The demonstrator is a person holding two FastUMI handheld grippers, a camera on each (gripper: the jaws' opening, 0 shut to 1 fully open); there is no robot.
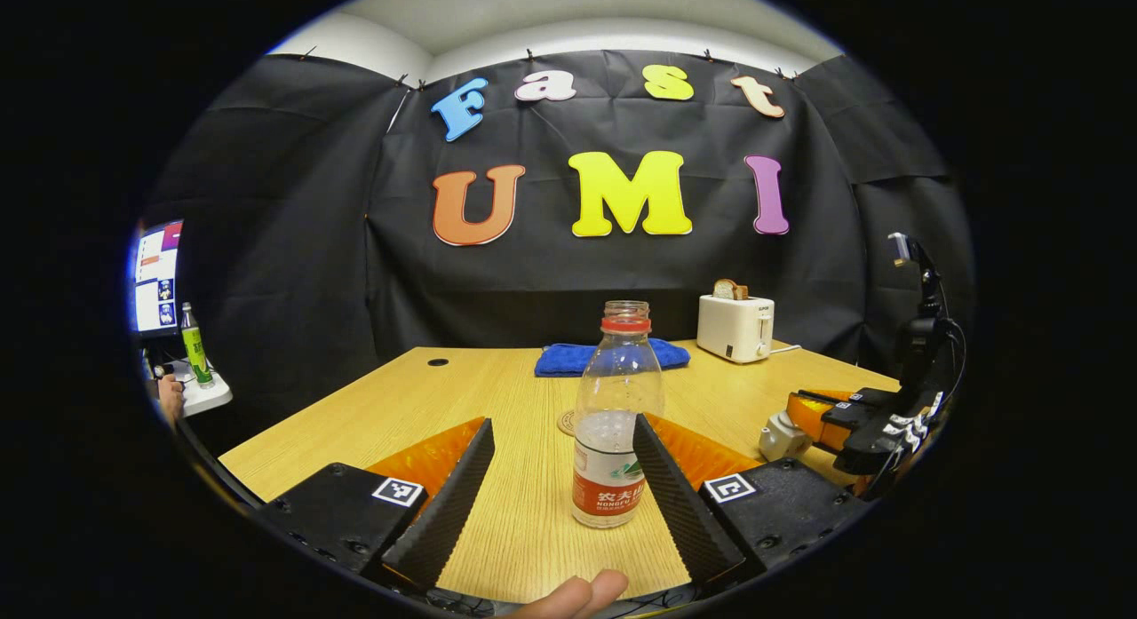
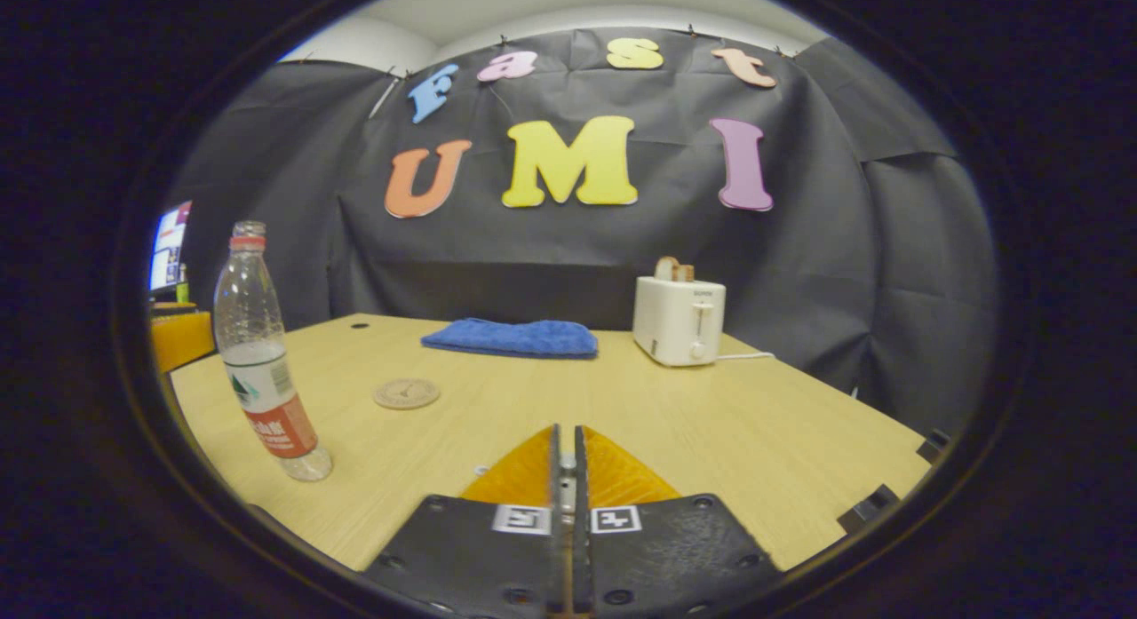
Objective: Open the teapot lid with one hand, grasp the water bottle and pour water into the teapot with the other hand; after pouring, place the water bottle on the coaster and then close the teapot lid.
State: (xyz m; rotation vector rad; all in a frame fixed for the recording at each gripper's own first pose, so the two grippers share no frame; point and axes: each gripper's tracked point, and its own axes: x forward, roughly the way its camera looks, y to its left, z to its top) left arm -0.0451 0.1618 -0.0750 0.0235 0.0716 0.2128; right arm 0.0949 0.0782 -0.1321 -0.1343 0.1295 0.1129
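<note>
A clear water bottle (image 1: 613,424) with a red label and no cap stands upright on the wooden table (image 1: 373,415). It sits between the fingers of my open left gripper (image 1: 561,422), closer to the right finger. A round coaster (image 1: 565,422) lies just behind it. The right gripper view has the bottle (image 2: 262,361) at far left and the coaster (image 2: 406,393) beside it. The white teapot (image 1: 782,437) sits at the right, at the tip of my right gripper (image 1: 813,415). My right gripper (image 2: 567,431) is shut, with a pale sliver of the lid pinched in its narrow gap.
A folded blue cloth (image 1: 611,357) and a white toaster (image 1: 735,328) with bread stand at the table's back. A monitor (image 1: 158,277) and a green bottle (image 1: 193,345) are off the table at left. A person's fingertips (image 1: 573,597) show at the bottom edge.
</note>
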